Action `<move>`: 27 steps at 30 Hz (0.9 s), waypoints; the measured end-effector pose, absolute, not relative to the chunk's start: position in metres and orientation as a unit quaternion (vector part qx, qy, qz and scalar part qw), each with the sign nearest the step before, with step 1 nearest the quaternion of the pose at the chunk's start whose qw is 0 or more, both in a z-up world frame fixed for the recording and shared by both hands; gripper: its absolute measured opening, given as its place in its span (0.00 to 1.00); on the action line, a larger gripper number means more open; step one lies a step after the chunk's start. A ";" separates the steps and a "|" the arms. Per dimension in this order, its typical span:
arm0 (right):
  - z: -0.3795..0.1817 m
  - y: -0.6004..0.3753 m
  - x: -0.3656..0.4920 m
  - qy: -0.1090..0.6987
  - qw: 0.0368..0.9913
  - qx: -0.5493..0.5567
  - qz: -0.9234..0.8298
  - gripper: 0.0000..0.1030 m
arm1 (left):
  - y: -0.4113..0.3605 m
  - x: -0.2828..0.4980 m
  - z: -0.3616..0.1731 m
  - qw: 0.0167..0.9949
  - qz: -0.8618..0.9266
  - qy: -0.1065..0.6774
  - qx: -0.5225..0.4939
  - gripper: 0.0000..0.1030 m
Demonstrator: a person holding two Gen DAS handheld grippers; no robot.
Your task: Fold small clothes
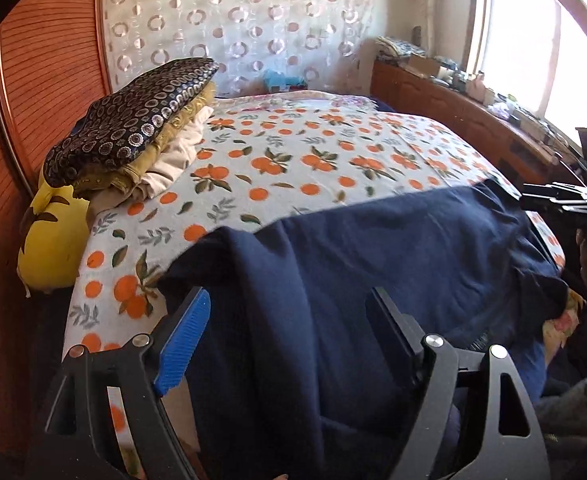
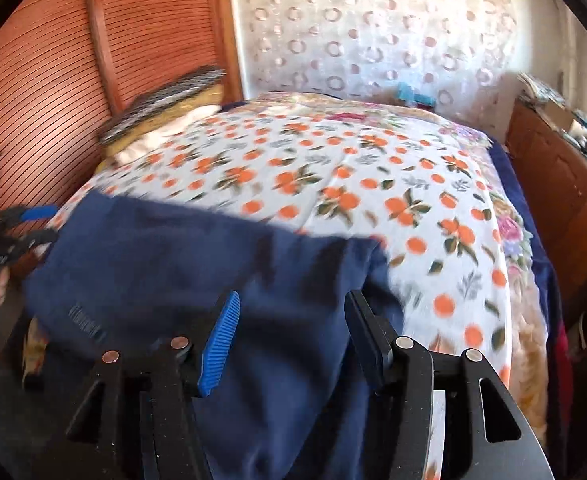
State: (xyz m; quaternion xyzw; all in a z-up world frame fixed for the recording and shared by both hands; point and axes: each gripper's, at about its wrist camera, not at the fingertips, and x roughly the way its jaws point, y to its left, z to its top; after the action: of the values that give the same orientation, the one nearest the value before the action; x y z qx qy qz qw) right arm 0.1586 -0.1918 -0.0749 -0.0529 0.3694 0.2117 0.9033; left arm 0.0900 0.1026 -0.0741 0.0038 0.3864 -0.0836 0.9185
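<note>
The bed point(image 1: 293, 152), under an orange-printed sheet, carries the navy garment point(image 1: 373, 260) across its near edge. The garment's long axis runs left to right, between the two hands. It lies just ahead of and below the left tool point(image 1: 289, 312), whose jaws stand apart with nothing clamped. The right tool point(image 2: 291, 312) is also apart, empty, over the garment's right end point(image 2: 333, 264).

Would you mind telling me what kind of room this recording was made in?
Most likely a bedroom at home: a bed under an orange-print sheet, a stack of folded bedding by the wooden wall panel, and a curtained window above a cluttered wooden cabinet.
</note>
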 end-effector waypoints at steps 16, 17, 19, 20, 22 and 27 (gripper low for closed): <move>-0.075 -0.206 0.155 0.356 0.923 -0.012 0.148 0.06 | 0.115 0.125 -0.086 0.921 -0.061 0.385 -0.002 0.78; -0.076 -0.205 0.150 0.355 0.923 -0.020 0.144 0.06 | 0.117 0.125 -0.086 0.921 -0.060 0.384 -0.004 0.78; -0.078 -0.203 0.146 0.354 0.924 -0.024 0.138 0.07 | 0.121 0.130 -0.085 0.921 -0.059 0.384 -0.008 0.78; -0.080 -0.203 0.148 0.358 0.922 -0.025 0.143 0.16 | 0.124 0.132 -0.085 0.922 -0.057 0.383 -0.010 0.78; -0.087 -0.196 0.152 0.366 0.918 -0.033 0.147 0.34 | 0.131 0.138 -0.083 0.922 -0.048 0.384 -0.015 0.78; -0.098 -0.198 0.175 0.375 0.914 -0.045 0.148 0.62 | 0.133 0.153 -0.090 0.912 -0.057 0.406 -0.017 0.78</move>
State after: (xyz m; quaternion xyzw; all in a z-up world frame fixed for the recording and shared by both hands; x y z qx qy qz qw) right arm 0.1748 -0.1984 -0.0983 -0.0447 0.3749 0.1481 0.9141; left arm 0.1529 0.1334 -0.0902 -0.0171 0.4060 -0.0569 0.9120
